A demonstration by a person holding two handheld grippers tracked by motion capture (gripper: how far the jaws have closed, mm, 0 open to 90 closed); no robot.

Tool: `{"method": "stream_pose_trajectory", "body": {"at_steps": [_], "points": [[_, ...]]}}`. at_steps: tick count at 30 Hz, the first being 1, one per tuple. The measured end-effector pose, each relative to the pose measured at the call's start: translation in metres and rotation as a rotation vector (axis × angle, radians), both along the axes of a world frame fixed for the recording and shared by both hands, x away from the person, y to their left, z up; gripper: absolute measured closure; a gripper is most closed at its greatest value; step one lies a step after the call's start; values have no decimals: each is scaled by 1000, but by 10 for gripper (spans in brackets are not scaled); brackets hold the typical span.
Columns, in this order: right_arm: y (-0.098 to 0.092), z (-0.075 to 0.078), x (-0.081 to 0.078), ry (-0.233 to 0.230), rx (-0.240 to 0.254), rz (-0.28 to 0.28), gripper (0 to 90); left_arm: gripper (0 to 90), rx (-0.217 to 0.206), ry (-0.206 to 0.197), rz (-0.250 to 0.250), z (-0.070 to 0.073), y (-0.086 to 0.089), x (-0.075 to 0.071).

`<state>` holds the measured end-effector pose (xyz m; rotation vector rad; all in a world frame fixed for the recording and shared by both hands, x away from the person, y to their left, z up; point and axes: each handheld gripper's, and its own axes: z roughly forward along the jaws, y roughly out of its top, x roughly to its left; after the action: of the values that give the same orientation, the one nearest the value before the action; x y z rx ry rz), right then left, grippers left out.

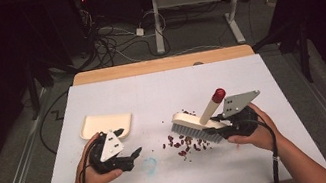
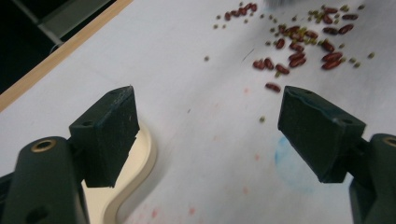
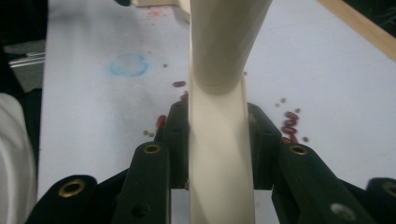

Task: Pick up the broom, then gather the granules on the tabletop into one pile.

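A cream dustpan (image 1: 106, 124) lies on the white table sheet (image 1: 161, 92) at the left. My left gripper (image 1: 128, 142) hovers just in front of it, open, with nothing between its jaws; in the left gripper view (image 2: 208, 93) the dustpan's edge (image 2: 140, 158) curves beside the left jaw. Red beans and small greenish bits (image 1: 185, 143) are scattered in the middle of the table (image 2: 299, 44). My right gripper (image 1: 218, 130) is shut on a cream brush (image 1: 192, 124) with grey bristles and a red-tipped handle, bristles down beside the beans. In the right gripper view (image 3: 217, 116) the jaws clamp the brush (image 3: 219, 56).
A faint blue ring mark (image 1: 149, 165) sits on the sheet between my hands. The table's wooden far edge (image 1: 161, 64) borders a dark floor with cables and a desk frame (image 1: 197, 9). Bare sheet lies at the far half and front.
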<state>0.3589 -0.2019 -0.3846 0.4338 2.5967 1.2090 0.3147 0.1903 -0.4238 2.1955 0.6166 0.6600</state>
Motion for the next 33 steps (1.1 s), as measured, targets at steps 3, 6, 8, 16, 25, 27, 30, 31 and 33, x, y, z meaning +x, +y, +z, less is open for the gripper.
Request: {"method": "stream_pose_trajectory", "body": {"at_steps": [3,6,8,16,25,27,30,31,33], "points": [[-5,2,2,4,8,-27,675,196,-3,4,36,-7,16,-8],[-15,5,6,-25,-5,-92,675,196,-36,8,82,-14,30,-14],[-21,6,9,-33,-6,-129,675,197,-61,15,106,-18,35,-17],[-38,8,21,-80,-36,-252,676,197,-4,-9,121,-25,34,-17],[-33,0,70,-145,-124,-317,676,200,39,15,104,-32,30,-19],[-28,-1,78,-149,-138,-318,676,200,34,12,104,-31,29,-19],[-14,-5,99,-166,-155,-279,676,201,42,17,97,-31,29,-17],[-9,-7,105,-176,-163,-272,676,201,42,18,93,-32,28,-17],[0,-11,116,-182,-160,-255,676,201,48,25,90,-33,29,-16]]}}
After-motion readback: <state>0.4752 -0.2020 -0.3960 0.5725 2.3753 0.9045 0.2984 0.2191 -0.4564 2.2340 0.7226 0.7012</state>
